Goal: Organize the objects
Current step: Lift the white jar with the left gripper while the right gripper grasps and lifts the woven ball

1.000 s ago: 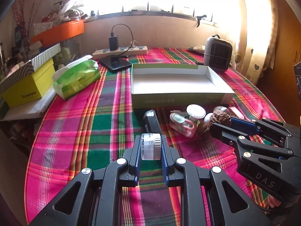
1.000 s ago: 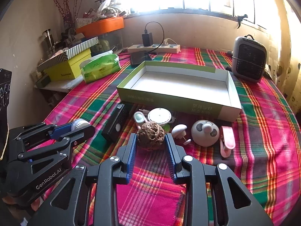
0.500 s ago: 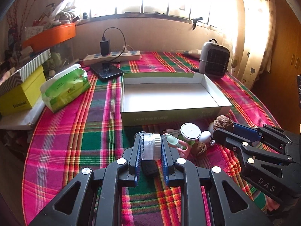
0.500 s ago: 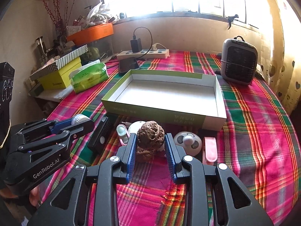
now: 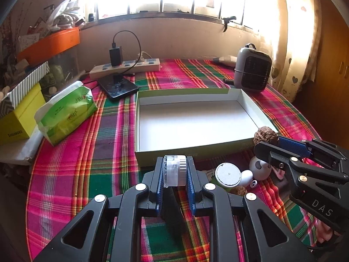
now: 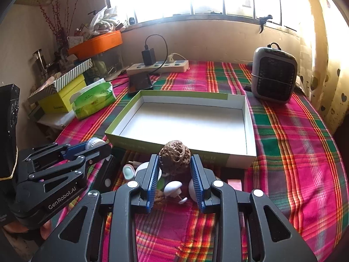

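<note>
My left gripper (image 5: 174, 170) is shut on a small white round jar (image 5: 175, 170) and holds it above the table, just before the near wall of the open green box (image 5: 196, 148). My right gripper (image 6: 175, 160) is shut on a brown wrinkled walnut (image 6: 174, 156), also raised near the box's (image 6: 174, 146) front wall. In the left wrist view the right gripper (image 5: 267, 139) is at the right with the walnut (image 5: 265, 135). Below lie a white round lid (image 5: 228, 174), a second walnut (image 5: 238, 190), a white mushroom-shaped piece (image 6: 173, 187) and a black device (image 6: 106, 172).
A green tissue pack (image 5: 65, 113), yellow box (image 5: 19, 118), phone (image 5: 117, 87) and power strip (image 5: 124, 67) lie at the left and back. A grey heater (image 6: 273, 76) stands at the back right. The plaid tablecloth (image 6: 294, 152) covers the round table.
Both grippers have risen and moved toward the green box, each carrying its object. The small items on the cloth now lie below and behind the fingertips.
</note>
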`<action>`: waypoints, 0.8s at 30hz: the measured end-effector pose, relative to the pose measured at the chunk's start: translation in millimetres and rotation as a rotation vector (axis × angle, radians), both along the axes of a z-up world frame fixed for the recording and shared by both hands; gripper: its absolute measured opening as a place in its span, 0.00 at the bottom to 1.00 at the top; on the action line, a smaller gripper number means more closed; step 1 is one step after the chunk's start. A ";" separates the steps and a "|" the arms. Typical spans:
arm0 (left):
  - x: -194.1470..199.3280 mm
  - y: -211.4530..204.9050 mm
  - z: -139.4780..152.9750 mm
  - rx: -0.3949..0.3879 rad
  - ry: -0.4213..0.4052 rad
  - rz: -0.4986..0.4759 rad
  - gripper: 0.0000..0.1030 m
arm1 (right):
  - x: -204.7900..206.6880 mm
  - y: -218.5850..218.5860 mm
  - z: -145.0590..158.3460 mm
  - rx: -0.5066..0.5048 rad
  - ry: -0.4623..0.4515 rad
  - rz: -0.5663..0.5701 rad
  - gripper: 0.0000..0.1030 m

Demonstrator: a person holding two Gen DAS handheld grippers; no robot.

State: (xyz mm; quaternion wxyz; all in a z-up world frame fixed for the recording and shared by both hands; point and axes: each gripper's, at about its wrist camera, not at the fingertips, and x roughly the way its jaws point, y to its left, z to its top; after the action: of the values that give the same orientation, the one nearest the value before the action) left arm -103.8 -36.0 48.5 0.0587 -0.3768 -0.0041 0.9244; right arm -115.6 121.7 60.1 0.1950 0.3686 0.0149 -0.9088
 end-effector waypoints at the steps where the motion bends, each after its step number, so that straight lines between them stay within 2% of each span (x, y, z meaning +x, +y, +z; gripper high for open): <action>1: -3.0 0.5 -0.4 0.001 -0.003 -0.002 0.17 | -2.4 0.0 -0.1 0.001 -0.001 -0.002 0.30; 7: -21.6 1.4 2.7 -0.003 -0.003 -0.011 0.17 | -21.1 -1.0 -0.2 -0.004 -0.017 -0.007 0.30; 14: -44.9 -2.7 7.3 0.027 -0.016 -0.017 0.17 | -41.6 -3.6 2.8 -0.006 -0.025 -0.013 0.30; 24: -74.4 -2.6 4.2 0.015 -0.036 -0.007 0.17 | -68.5 -9.4 -0.1 0.007 -0.042 -0.012 0.30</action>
State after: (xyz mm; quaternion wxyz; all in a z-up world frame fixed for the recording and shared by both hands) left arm -178.2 -38.5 52.7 0.0647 -0.3928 -0.0110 0.9173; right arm -184.1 112.3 60.0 0.1883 0.3884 0.0119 -0.9020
